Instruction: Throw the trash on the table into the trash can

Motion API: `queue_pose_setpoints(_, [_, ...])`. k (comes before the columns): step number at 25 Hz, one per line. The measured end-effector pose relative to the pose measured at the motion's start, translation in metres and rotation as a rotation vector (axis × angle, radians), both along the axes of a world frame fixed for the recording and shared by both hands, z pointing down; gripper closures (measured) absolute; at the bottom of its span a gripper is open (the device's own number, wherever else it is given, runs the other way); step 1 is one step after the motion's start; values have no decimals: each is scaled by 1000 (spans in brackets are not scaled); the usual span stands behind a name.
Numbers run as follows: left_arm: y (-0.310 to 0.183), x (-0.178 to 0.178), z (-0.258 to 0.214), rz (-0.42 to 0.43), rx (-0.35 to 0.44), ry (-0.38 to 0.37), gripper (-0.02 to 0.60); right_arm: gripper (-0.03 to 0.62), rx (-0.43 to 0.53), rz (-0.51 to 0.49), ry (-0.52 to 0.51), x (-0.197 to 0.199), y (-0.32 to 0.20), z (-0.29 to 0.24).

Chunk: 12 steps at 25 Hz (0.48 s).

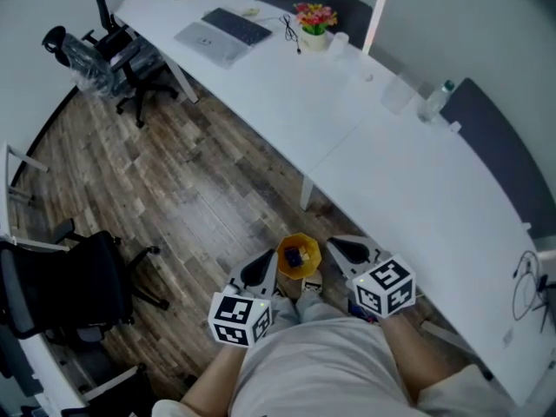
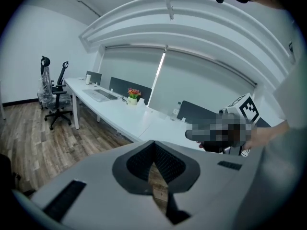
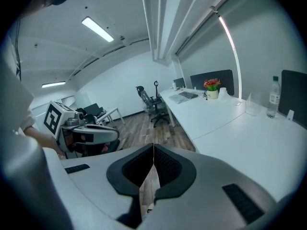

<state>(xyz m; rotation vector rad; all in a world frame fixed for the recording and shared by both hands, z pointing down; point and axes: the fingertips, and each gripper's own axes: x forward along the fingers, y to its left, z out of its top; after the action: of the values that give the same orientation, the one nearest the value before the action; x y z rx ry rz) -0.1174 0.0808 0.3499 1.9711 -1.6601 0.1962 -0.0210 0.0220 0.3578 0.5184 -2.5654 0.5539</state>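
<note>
Your left gripper and right gripper are closed, empty; the plastic bottle on the table looks light and crushable, so pinch its neck.

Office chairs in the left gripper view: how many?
2, at the far end of the desk: a plastic-wrapped chair and a black chair beside it. Others may be cut off or hidden.

- Surface: plain white.
- Floor: brown wood-grain planks, light and dark mixed.
- Trash can: yellow-orange.
- Left claw, right claw: white shells, dark grey ribbed pads.
- Marker cubes: black-and-white squares.
- Flowers, far: pink, red, yellow.
- Pot: white.
- Laptop: silver-grey.
- Chair, near left: black.
</note>
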Motion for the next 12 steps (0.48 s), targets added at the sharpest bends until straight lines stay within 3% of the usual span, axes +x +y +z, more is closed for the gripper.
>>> queue_pose_setpoints(12, [-5,0,-29,12,20,-23,581,563,-12,33,-59,10,-5,-23])
